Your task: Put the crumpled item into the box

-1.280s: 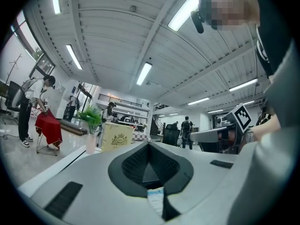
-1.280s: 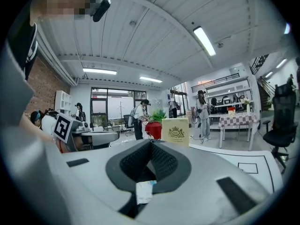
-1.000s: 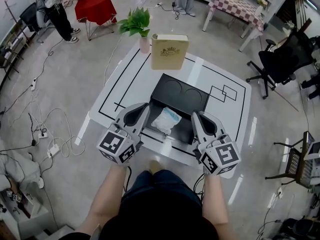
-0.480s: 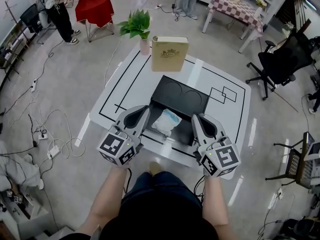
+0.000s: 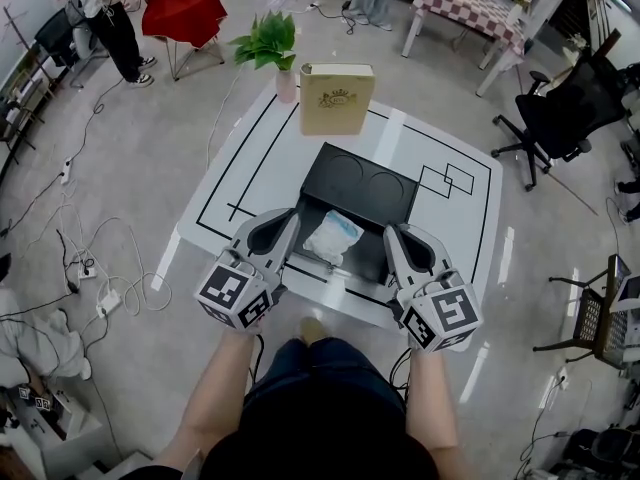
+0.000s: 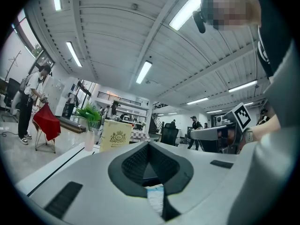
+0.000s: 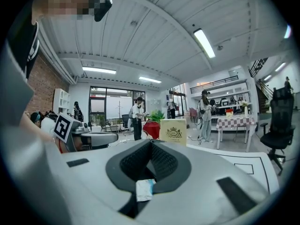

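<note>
The crumpled item, white with a touch of blue, is seen on the near part of the black box, which is set on the white tabletop; whether it is sunk inside a recess cannot be told. It is flanked by the left gripper at its 9 o'clock and the right gripper at its 3 o'clock, both pointed toward 12 o'clock. In each gripper view the jaws are shown brought together at their tips with nothing clamped, and only a slip of the crumpled item is glimpsed through the low gap. A cream carton is stood upright at the black box's 12 o'clock, and a potted plant is placed at its 11 o'clock.
</note>
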{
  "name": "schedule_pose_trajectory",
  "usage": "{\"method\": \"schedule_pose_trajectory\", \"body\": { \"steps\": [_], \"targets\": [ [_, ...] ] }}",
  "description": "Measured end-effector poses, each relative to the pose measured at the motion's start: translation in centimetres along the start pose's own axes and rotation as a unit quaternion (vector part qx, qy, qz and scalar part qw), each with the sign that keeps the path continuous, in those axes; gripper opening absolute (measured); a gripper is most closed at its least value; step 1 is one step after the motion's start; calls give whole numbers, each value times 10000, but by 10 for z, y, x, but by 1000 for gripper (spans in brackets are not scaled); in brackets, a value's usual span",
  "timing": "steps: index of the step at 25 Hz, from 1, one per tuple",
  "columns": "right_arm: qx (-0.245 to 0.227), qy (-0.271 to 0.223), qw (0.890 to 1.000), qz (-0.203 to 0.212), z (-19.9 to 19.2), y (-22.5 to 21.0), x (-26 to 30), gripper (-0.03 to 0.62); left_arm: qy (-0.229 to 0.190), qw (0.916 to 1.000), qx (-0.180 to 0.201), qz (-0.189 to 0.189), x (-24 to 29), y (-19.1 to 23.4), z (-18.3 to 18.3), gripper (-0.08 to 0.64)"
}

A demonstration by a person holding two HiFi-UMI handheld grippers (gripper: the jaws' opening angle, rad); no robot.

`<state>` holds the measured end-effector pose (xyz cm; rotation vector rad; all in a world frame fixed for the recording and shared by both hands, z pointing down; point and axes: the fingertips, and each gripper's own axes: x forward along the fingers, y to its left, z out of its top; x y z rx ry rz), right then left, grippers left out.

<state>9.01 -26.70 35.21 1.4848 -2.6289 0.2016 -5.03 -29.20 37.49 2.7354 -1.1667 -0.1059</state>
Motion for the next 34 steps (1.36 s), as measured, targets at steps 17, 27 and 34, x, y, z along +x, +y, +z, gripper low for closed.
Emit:
{"method": "schedule_pose_trajectory", "body": {
  "steps": [17,27,34],
  "targets": [
    [12,77,9999,-64,-7,5,-4,5,53,9999,-52,-80,-1,-2,-8,0],
    [63,128,9999,-20,-12,8,1,5,89,9999,-90,-50,-4,3,-12,0],
    [89,153,9998,5,-14,11,4,5,111,9999,-104,-59,-5,4,-16,0]
  ]
}}
